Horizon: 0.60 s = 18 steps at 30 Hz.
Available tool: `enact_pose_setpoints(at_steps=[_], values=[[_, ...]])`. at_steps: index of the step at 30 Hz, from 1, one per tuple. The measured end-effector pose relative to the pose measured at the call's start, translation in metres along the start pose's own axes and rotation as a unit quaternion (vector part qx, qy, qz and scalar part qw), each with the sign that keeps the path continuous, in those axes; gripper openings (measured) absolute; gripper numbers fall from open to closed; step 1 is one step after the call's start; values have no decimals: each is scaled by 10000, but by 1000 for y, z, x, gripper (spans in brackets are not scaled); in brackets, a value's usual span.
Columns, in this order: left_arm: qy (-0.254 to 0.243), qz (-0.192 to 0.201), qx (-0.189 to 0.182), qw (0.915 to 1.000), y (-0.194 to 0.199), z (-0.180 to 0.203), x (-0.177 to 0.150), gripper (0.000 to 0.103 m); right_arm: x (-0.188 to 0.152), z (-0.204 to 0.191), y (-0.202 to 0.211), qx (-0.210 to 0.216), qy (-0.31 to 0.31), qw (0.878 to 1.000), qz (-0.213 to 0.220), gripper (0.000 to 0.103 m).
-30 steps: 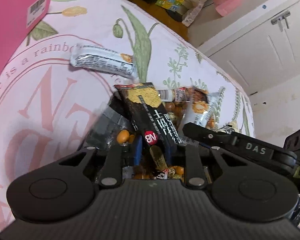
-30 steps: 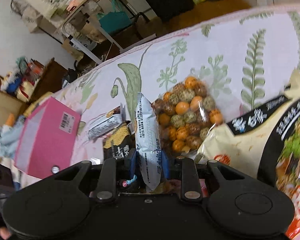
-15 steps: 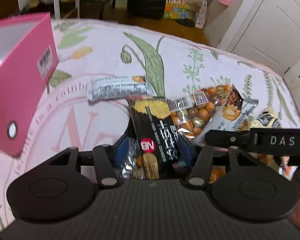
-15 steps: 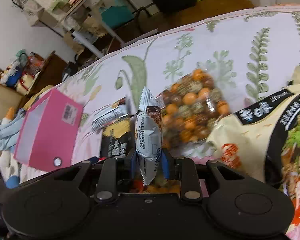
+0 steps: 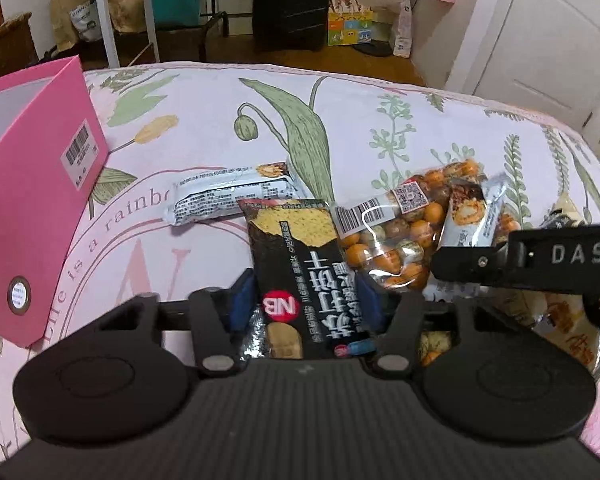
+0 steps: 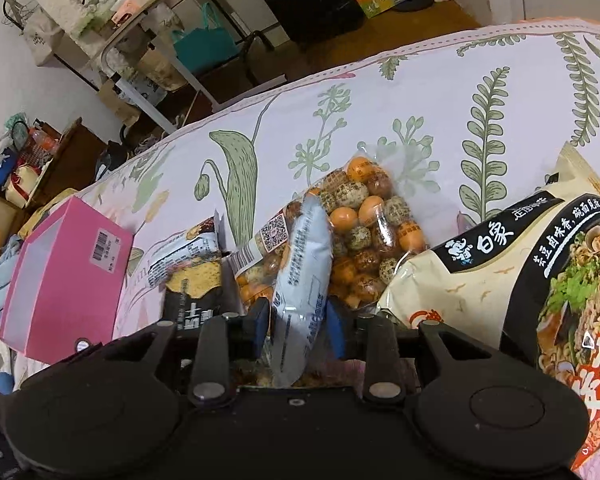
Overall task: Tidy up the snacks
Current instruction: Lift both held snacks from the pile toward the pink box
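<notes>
1. Two sets of fingers, each pinching a packet: the left gripper (image 5: 306, 300), jaws just easing narrower, holds the black cracker packet (image 5: 306, 276); the right gripper (image 6: 298, 320) clamps the pale blue snack bar (image 6: 302, 280).
2. Both look light, crinkly and slippery; gripping mid-body seems safest.
3. Around them, on the flowered bed (image 5: 380, 120): peanut bag (image 6: 364, 232), pink box (image 5: 36, 184) at its left edge.

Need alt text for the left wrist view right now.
Left tongs grip a black cracker packet over a floral bedspread. An open pink box sits left, a bag of coated nuts right, a white snack bar behind.
</notes>
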<state>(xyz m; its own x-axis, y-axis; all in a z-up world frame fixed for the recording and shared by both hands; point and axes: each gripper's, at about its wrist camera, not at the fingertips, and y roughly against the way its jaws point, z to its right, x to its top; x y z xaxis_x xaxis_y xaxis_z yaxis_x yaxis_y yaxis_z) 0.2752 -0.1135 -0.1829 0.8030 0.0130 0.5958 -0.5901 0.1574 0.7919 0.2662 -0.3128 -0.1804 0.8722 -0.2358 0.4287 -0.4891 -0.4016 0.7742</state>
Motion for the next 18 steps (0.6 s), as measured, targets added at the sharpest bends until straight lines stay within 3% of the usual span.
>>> enact_pose_setpoints(at_steps=[4,8,18], values=[[73,-97,-82,9999,3,-6,3,49,-1,-3,5,-44,78,9999,51,32],[92,-144,-206,9996,15,-14,5,49,0,-7,12,172,-15,9998,-62,32],[677,-728,-965,9904,38,-41,5,49,-14,-18,31,346,72,9991,-246,31]])
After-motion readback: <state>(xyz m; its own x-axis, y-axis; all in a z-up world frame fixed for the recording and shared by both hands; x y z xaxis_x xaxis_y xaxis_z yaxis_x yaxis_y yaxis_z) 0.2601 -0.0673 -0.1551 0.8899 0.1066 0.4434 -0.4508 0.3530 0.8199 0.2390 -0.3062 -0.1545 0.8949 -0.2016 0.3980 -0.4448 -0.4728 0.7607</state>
